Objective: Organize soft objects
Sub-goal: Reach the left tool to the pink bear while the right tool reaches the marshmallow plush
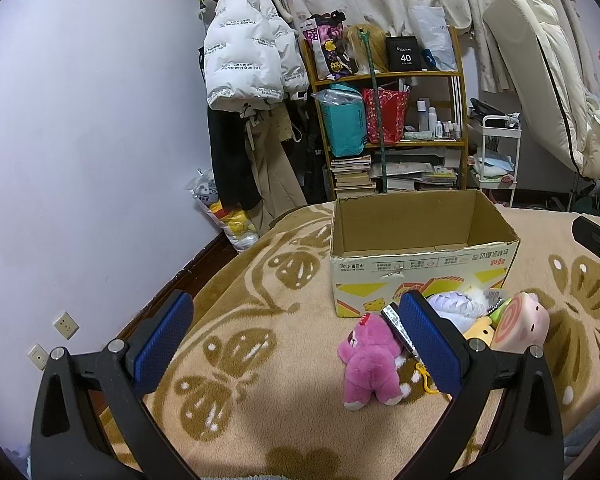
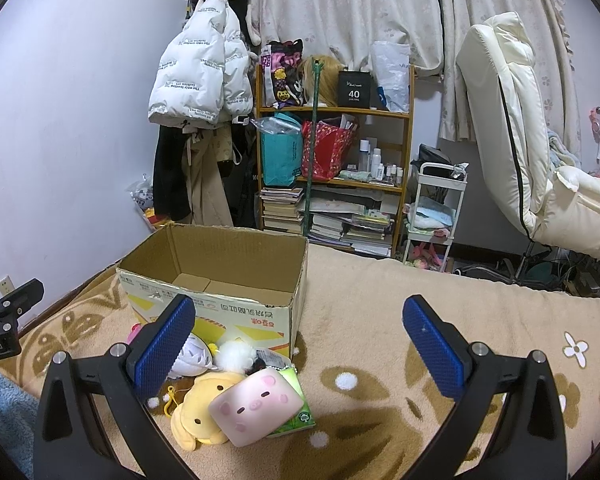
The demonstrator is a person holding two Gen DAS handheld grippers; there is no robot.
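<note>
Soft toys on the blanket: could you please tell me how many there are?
5 at least, all in front of the cardboard box: pink bear leftmost, white shark, white fluffy toy, yellow duck and pink pig nearest the right gripper. Others may be hidden.

pink bear [image 1: 370, 364], yellow chick [image 2: 202, 410], pale pink pig [image 2: 256, 408], brown box [image 1: 422, 256], tan blanket [image 1: 268, 308] with brown leaf shapes.

— How many boxes sit on the blanket [image 2: 380, 300]?

— One cardboard box [image 2: 220, 280].

— And the soft toys?

— Five can be made out: one pink bear [image 1: 370, 360], one yellow chick [image 2: 198, 408], one pink pig cushion [image 2: 256, 406], one white-and-purple plush [image 1: 454, 304], one white fluffy ball [image 2: 234, 354].
</note>
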